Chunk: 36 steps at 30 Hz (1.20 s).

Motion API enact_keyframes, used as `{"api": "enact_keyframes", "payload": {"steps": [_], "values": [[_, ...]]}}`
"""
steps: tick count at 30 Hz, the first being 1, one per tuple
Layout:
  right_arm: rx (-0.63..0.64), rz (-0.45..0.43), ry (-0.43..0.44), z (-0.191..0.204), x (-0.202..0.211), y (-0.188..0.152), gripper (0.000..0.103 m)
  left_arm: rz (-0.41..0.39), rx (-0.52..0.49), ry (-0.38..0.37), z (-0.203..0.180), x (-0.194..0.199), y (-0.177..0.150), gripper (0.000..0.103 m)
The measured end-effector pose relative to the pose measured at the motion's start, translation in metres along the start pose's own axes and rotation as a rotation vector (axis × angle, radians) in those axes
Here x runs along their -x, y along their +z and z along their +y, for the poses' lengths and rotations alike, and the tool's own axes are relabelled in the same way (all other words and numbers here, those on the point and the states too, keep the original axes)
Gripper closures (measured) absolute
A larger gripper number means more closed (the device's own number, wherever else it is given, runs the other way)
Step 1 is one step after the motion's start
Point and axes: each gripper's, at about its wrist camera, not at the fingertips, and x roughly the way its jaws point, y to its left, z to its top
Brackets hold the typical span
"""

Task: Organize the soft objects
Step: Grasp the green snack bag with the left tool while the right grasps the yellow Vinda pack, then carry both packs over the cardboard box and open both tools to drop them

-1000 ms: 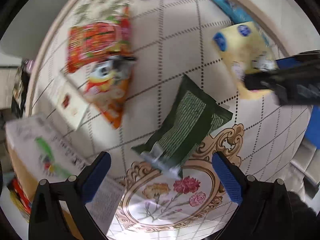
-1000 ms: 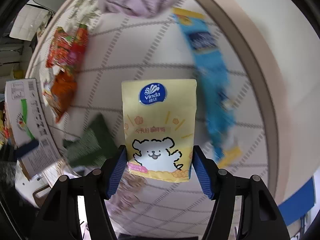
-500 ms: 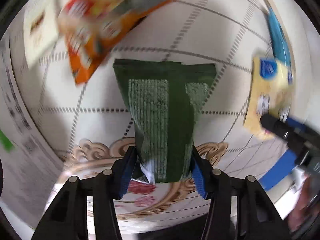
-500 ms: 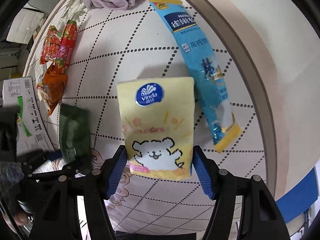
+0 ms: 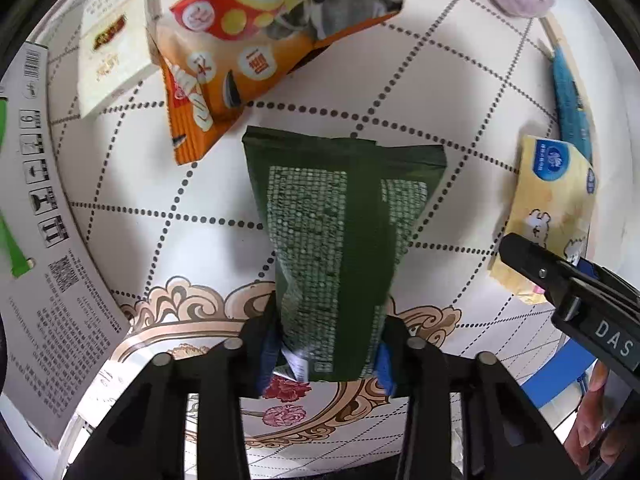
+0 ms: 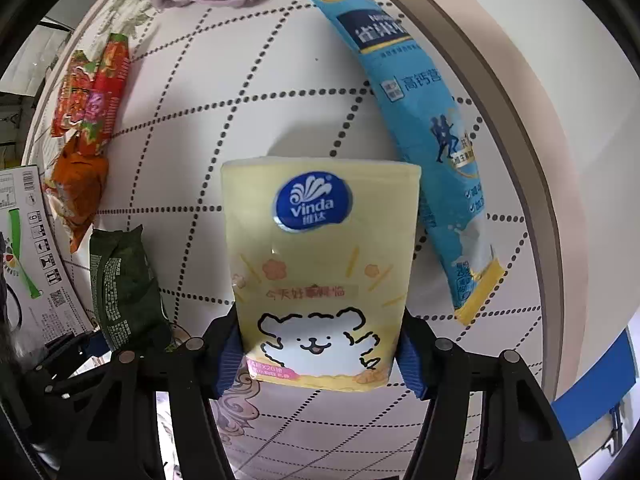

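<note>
Left gripper (image 5: pixel 326 354) clamps the near end of the green packet (image 5: pixel 336 236) over the round table (image 5: pixel 440 80); right gripper (image 6: pixel 320 356) grips the yellow tissue pack (image 6: pixel 320 264) beside it.

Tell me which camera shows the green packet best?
The left wrist camera: the green packet fills the middle, clamped at its near end by the left gripper. In the right wrist camera it is small at the left edge.
</note>
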Motion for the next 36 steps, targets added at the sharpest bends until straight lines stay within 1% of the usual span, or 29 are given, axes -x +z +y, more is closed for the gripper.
{"api": "enact_keyframes", "payload": {"steps": [2, 6, 8, 12, 15, 16, 17, 18, 19, 21, 23, 25, 27, 30, 33, 36], "values": [[-0.001, 0.000, 0.020, 0.000, 0.002, -0.007, 0.037, -0.027, 0.006, 0.011, 0.000, 0.009, -0.007, 0.069], [0.032, -0.030, 0.034, 0.006, 0.020, -0.027, 0.037, -0.091, 0.016, -0.002, 0.005, 0.026, -0.022, 0.071], [0.050, -0.046, 0.062, 0.012, 0.033, -0.035, 0.038, -0.126, 0.030, -0.021, 0.007, 0.040, -0.033, 0.071], [0.112, -0.094, 0.114, 0.033, 0.067, -0.052, 0.038, -0.200, 0.078, -0.089, 0.022, 0.076, -0.068, 0.071], [0.176, -0.120, 0.160, 0.056, 0.094, -0.067, 0.038, -0.261, 0.110, -0.129, 0.037, 0.111, -0.093, 0.071], [0.196, -0.127, 0.170, 0.061, 0.101, -0.071, 0.038, -0.297, 0.123, -0.140, 0.044, 0.129, -0.107, 0.071], [0.226, -0.136, 0.187, 0.073, 0.110, -0.077, 0.038, -0.325, 0.133, -0.148, 0.049, 0.143, -0.115, 0.071], [0.250, -0.140, 0.201, 0.077, 0.118, -0.079, 0.038, -0.353, 0.144, -0.155, 0.056, 0.158, -0.122, 0.071], [0.277, -0.144, 0.215, 0.087, 0.126, -0.084, 0.038, -0.392, 0.160, -0.163, 0.065, 0.175, -0.135, 0.071], [0.329, -0.158, 0.248, 0.108, 0.146, -0.097, 0.038, -0.445, 0.190, -0.175, 0.083, 0.208, -0.147, 0.071], [0.384, -0.171, 0.271, 0.143, 0.160, -0.106, 0.038, -0.481, 0.218, -0.177, 0.105, 0.226, -0.160, 0.071], [0.434, -0.180, 0.296, 0.168, 0.176, -0.115, 0.038, -0.504, 0.248, -0.185, 0.132, 0.241, -0.165, 0.071], [0.476, -0.190, 0.311, 0.196, 0.187, -0.123, 0.038, -0.509, 0.279, -0.183, 0.160, 0.248, -0.166, 0.071], [0.521, -0.208, 0.299, 0.242, 0.192, -0.128, 0.037, -0.507, 0.329, -0.184, 0.198, 0.245, -0.163, 0.071], [0.542, -0.207, 0.262, 0.290, 0.182, -0.123, 0.038, -0.465, 0.387, -0.234, 0.251, 0.233, -0.148, 0.071], [0.561, -0.192, 0.214, 0.333, 0.161, -0.116, 0.038, -0.427, 0.409, -0.263, 0.291, 0.214, -0.130, 0.071]]}}
